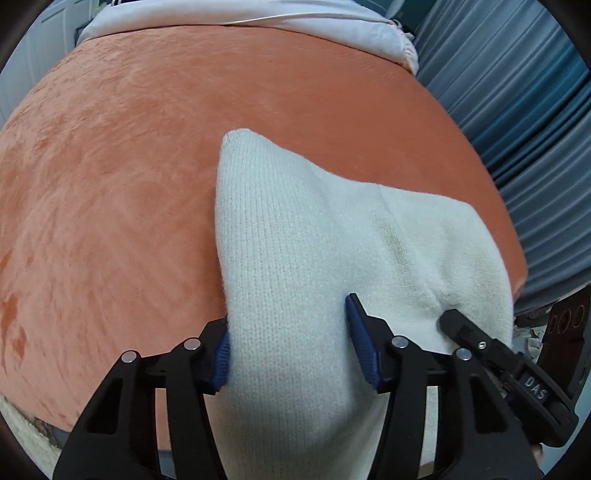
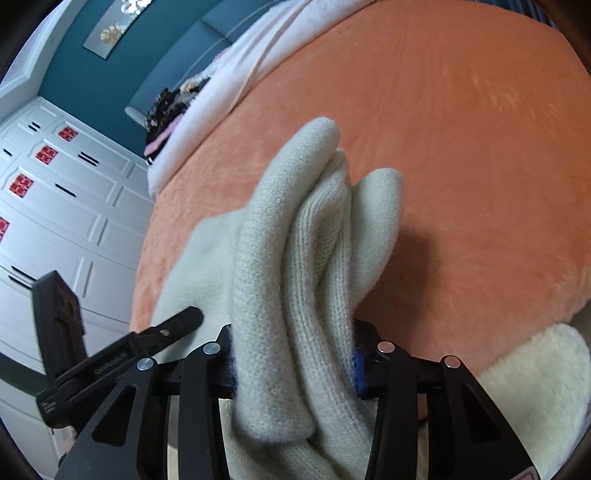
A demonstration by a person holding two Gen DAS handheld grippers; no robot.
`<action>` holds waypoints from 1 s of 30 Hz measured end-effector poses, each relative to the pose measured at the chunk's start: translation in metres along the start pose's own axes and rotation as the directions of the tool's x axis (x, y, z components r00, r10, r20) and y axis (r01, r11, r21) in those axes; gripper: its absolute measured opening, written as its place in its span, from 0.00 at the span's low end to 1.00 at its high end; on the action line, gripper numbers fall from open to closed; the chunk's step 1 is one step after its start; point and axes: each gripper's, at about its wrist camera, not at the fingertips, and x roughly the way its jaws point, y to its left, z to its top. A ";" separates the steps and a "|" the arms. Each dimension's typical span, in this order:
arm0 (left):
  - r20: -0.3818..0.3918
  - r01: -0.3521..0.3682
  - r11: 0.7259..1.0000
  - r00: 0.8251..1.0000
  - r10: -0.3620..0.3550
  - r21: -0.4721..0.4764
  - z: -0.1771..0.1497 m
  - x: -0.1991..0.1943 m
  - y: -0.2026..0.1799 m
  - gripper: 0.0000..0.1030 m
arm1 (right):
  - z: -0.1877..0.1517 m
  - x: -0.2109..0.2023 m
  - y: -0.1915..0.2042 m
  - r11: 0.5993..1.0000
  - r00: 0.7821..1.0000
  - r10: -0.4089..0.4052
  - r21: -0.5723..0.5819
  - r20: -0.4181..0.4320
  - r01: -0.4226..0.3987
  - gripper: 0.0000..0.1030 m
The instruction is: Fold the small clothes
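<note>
A cream knitted garment (image 1: 314,236) lies on the orange bedspread (image 1: 129,177) and is bunched up between both grippers. My left gripper (image 1: 288,350) is closed on a wide fold of it, blue pads against the knit on both sides. My right gripper (image 2: 291,365) is shut on several thick folds of the same garment (image 2: 295,258), which stand up and drape over its fingers. The right gripper's finger (image 1: 480,343) shows in the left wrist view, pressed on the garment's right part. The left gripper's finger (image 2: 147,339) shows in the right wrist view.
A white quilt (image 1: 258,14) lies across the far end of the bed. Blue-grey curtains (image 1: 524,122) hang to the right of the bed. White wardrobe doors (image 2: 55,206) stand beyond the bed. A fluffy cream rug (image 2: 535,387) lies by the bed's near edge.
</note>
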 end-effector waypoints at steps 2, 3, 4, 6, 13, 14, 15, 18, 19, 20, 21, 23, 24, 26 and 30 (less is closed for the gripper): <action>0.017 0.030 0.999 0.999 -0.030 0.015 -0.006 -0.012 -0.008 0.50 | -0.002 -0.023 0.011 0.999 0.999 -0.010 -0.037 0.041 0.012 0.40; 0.031 0.046 0.999 0.998 -0.047 0.023 -0.008 -0.021 -0.014 0.49 | -0.003 -0.034 0.016 0.998 0.998 -0.010 -0.055 0.063 0.013 0.40; 0.047 0.059 0.998 0.997 -0.061 0.027 -0.010 -0.029 -0.017 0.49 | -0.003 -0.047 0.024 0.997 0.996 -0.004 -0.075 0.089 0.010 0.40; 0.092 0.086 0.995 0.992 -0.090 0.040 -0.009 -0.051 -0.023 0.49 | -0.003 -0.067 0.040 0.994 0.991 0.014 -0.113 0.137 0.002 0.40; 0.349 0.100 0.988 0.927 -0.136 0.118 0.022 -0.167 -0.019 0.49 | 0.019 -0.121 0.127 0.946 0.935 0.208 -0.302 0.287 -0.118 0.40; 0.384 0.085 0.988 0.914 -0.130 0.132 0.026 -0.183 -0.017 0.49 | 0.023 -0.124 0.141 0.935 0.924 0.243 -0.326 0.294 -0.142 0.40; 0.424 0.062 0.988 0.898 -0.119 0.145 0.032 -0.203 -0.014 0.49 | 0.029 -0.125 0.157 0.921 0.910 0.285 -0.348 0.300 -0.174 0.40; 0.511 0.006 0.987 0.855 -0.088 0.160 0.049 -0.246 0.002 0.49 | 0.043 -0.118 0.197 0.886 0.878 0.374 -0.397 0.299 -0.242 0.40; 0.533 -0.010 0.987 0.843 -0.078 0.159 0.055 -0.256 0.008 0.49 | 0.046 -0.112 0.208 0.877 0.870 0.393 -0.406 0.296 -0.258 0.40; 0.550 -0.030 0.987 0.833 -0.063 0.158 0.061 -0.264 0.017 0.50 | 0.050 -0.106 0.214 0.871 0.867 0.405 -0.410 0.289 -0.270 0.40; 0.558 -0.050 0.987 0.828 -0.045 0.155 0.066 -0.267 0.023 0.51 | 0.052 -0.096 0.220 0.869 0.869 0.410 -0.409 0.277 -0.279 0.41; 0.557 -0.094 0.986 0.831 0.002 0.136 0.081 -0.255 0.046 0.58 | 0.060 -0.052 0.224 0.882 0.897 0.377 -0.385 0.231 -0.272 0.46; 0.545 -0.114 0.986 0.838 0.029 0.123 0.087 -0.241 0.059 0.63 | 0.061 -0.022 0.219 0.891 0.916 0.352 -0.368 0.194 -0.264 0.50; 0.504 -0.149 0.985 0.859 0.088 0.083 0.096 -0.196 0.093 0.77 | 0.054 0.039 0.201 0.923 0.960 0.250 -0.331 0.124 -0.197 0.58; 0.258 -0.203 0.976 0.941 0.218 -0.084 0.065 -0.096 0.177 0.70 | 0.019 0.115 0.134 0.970 0.999 -0.047 -0.237 -0.011 0.043 0.56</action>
